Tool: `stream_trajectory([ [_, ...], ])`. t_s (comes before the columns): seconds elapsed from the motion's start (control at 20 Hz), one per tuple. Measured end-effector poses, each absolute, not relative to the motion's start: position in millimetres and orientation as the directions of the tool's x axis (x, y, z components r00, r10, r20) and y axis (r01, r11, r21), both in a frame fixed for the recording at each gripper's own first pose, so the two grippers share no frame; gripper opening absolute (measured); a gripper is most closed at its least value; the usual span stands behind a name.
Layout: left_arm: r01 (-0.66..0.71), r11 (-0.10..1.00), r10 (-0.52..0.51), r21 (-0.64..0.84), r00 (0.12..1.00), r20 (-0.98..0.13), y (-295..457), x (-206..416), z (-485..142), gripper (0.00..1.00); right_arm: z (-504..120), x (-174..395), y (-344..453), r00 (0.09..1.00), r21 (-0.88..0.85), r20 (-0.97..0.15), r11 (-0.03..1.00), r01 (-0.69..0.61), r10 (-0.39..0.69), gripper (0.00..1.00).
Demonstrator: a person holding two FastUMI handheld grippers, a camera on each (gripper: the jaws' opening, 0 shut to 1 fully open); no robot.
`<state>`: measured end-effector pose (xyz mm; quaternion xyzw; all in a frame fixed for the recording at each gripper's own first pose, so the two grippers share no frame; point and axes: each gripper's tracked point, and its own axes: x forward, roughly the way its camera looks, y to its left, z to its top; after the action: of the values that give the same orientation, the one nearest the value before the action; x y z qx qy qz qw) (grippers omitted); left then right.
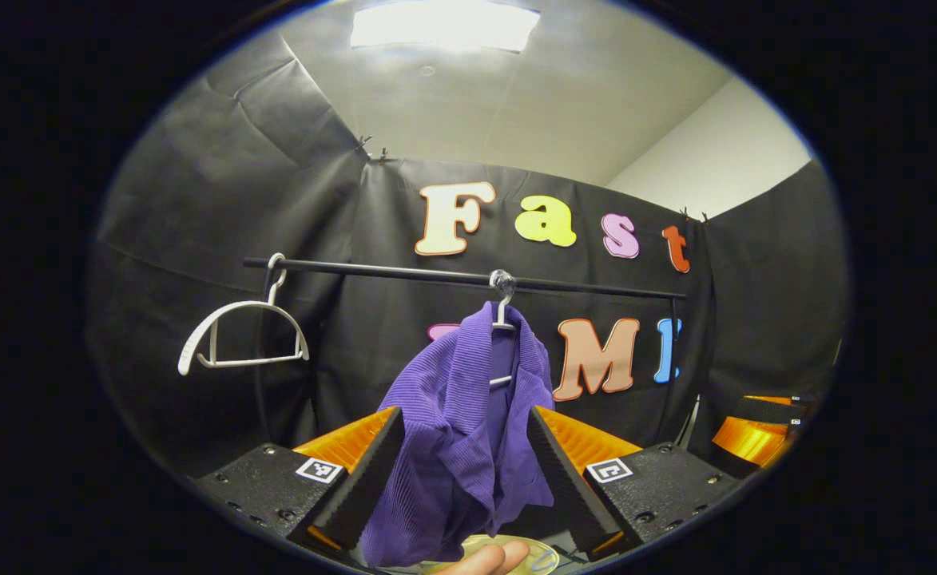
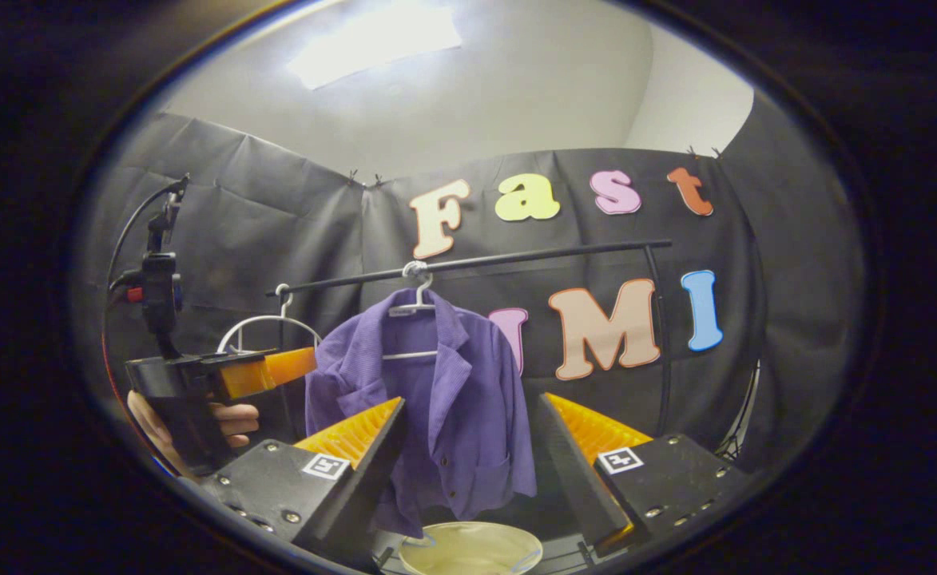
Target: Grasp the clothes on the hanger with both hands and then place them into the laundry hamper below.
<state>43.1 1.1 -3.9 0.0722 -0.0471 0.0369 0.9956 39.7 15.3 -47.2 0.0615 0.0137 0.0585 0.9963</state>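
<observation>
On the black rail (image 2: 476, 259), a purple shirt (image 2: 452, 399) is hanging from a white hanger (image 2: 414, 307), with an empty hanger (image 1: 240, 331) beside it. Below it, the hamper (image 2: 468, 549) is showing its pale rim. The right gripper (image 2: 468, 447) and left gripper (image 1: 462, 455) are both gaping wide, holding nothing, their fingers framing the shirt.
</observation>
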Motion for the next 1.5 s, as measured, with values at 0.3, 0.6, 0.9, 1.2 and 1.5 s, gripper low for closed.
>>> stream_trajectory([
  [0.3, -0.1, 0.979, 0.096, 0.178, 0.995, 0.032, 1.1, 64.1, -34.8, 0.92, -73.1, 76.0, 39.5, 0.979, 0.105, -0.069, 0.977, -0.184, 0.192, 1.0],
  [0.6, -0.134, 0.973, 0.146, 0.19, 0.988, -0.047, 7.3, 80.0, -83.8, 0.92, -97.7, 126.5, 26.9, 0.988, 0.085, -0.084, 0.989, -0.124, 0.131, 0.97],
  [0.9, -0.156, 0.964, 0.187, 0.215, 0.973, -0.133, 9.2, 112.2, -144.8, 0.92, -134.5, 191.0, 27.2, 0.975, 0.163, -0.095, 0.97, -0.182, 0.199, 0.97],
  [1.2, -0.254, 0.936, 0.282, 0.245, 0.955, -0.086, 35.0, 134.7, -153.0, 0.96, -160.0, 240.9, 63.4, 0.933, 0.329, -0.083, 0.894, -0.305, 0.35, 0.98],
  [1.5, -0.263, 0.948, 0.268, 0.18, 0.963, -0.001, 26.7, 151.2, -112.0, 0.9, -161.9, 269.8, 88.4, 0.917, 0.214, -0.084, 0.905, -0.367, 0.391, 1.0],
])
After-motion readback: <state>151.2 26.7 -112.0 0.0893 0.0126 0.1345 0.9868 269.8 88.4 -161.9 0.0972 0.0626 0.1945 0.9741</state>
